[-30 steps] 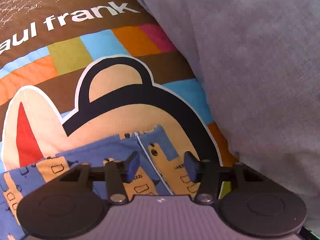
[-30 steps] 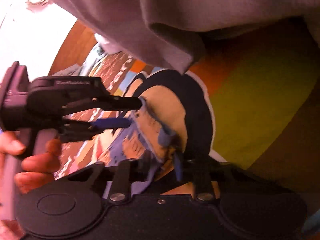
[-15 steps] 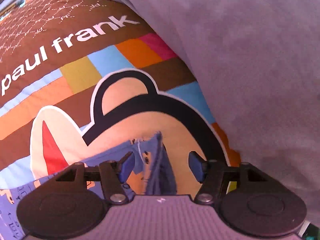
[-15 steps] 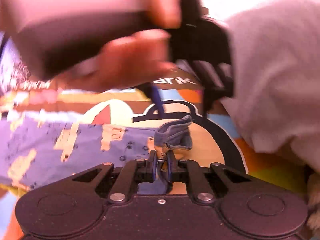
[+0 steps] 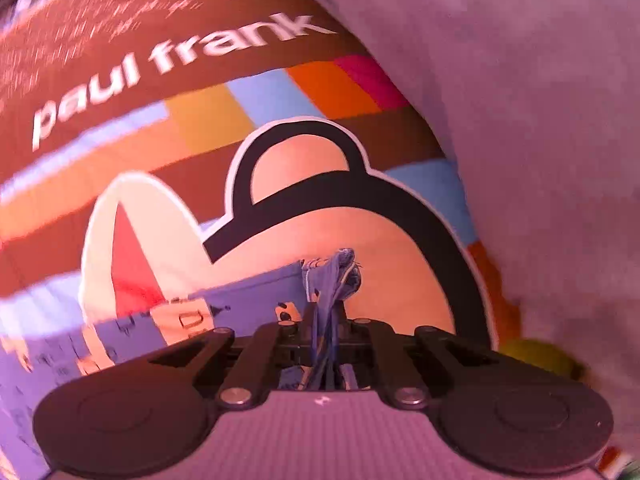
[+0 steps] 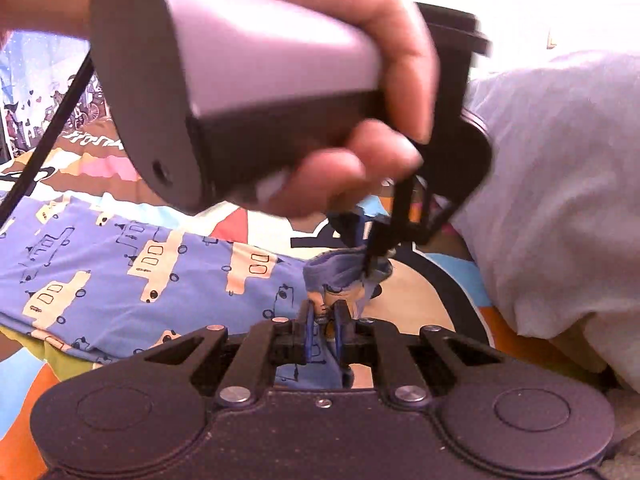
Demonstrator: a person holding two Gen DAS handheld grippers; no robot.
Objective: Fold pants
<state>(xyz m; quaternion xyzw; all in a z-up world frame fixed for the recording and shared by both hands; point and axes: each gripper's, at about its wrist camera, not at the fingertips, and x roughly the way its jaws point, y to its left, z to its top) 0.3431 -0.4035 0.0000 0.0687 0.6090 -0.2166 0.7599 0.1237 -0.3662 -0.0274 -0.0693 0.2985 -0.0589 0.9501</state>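
Both grippers pinch the pants' end, low in frame.
Left gripper (image 5: 326,332) and right gripper (image 6: 322,330) jaws are clamped on pants (image 6: 120,276); thin bunched fabric could slip out when lifted.

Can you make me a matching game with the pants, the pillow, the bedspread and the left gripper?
Things:
1. pants
2. pillow
3. bedspread
4. left gripper

Descriptions:
A. brown, with "paul frank" in white
B. plain pale grey
C. blue, with little buses
D. shut on cloth

Pairs: 1-C, 2-B, 3-A, 4-D
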